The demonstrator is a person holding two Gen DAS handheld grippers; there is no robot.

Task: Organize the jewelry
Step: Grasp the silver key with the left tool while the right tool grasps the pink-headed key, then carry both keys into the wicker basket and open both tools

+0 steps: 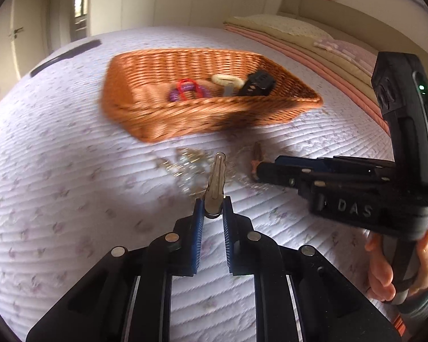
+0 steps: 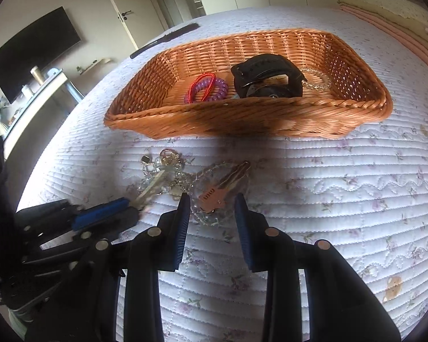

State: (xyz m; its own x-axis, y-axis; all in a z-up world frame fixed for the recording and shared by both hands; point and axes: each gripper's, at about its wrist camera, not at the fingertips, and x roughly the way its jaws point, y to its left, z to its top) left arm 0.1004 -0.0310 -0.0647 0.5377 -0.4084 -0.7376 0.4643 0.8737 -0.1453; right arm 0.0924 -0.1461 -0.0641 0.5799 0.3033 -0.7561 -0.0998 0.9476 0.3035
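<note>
A woven orange basket sits on the quilted bed. It holds a purple coil band, a red loop, a black watch and a clear bracelet. My left gripper is shut on a silver key. In front of the basket lies a tangle of clear bead jewelry. My right gripper is open around a copper key lying on the beads.
A dark strap lies on the far side of the bed. Folded pink and cream bedding is stacked at the right. A desk with a monitor stands left of the bed.
</note>
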